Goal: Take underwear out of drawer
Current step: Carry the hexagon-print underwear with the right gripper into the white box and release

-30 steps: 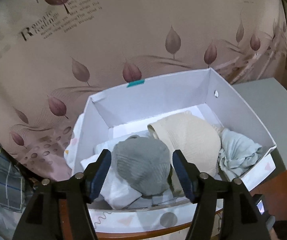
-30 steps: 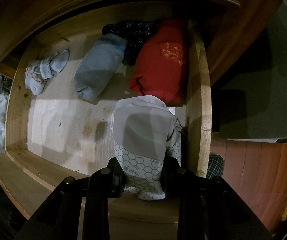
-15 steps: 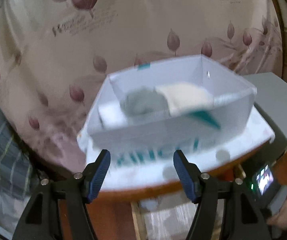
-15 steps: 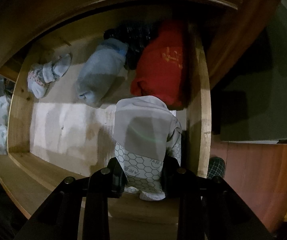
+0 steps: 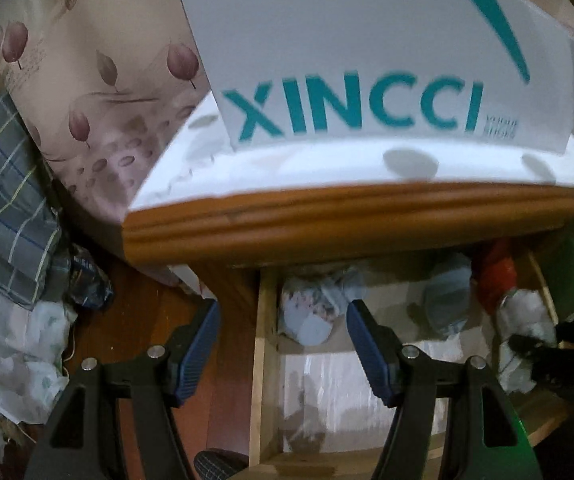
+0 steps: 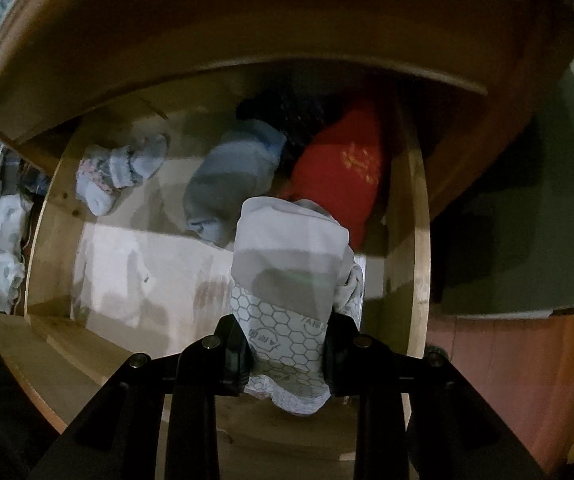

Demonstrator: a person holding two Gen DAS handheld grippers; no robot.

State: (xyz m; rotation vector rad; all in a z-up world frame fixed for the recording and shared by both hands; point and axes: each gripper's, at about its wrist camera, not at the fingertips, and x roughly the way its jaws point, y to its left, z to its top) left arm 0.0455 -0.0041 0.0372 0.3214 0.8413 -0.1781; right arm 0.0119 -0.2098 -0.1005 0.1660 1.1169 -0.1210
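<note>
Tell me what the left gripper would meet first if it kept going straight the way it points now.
Probably the small floral bundle at the drawer's left end: it sits between the left gripper's open fingers. Depth is unclear, so the bare drawer floor just before it could come first.

The box (image 5: 367,52) is cut off at the top and blurred; a dark garment (image 6: 283,110) sits half-hidden behind the red bundle (image 6: 343,168).

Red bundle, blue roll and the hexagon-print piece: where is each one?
Red bundle (image 6: 343,172): right wrist view, middle of its top.
Blue roll (image 6: 227,184): right wrist view, mid-body.
Hexagon-print piece (image 6: 287,264): right wrist view, grey upper part.
</note>
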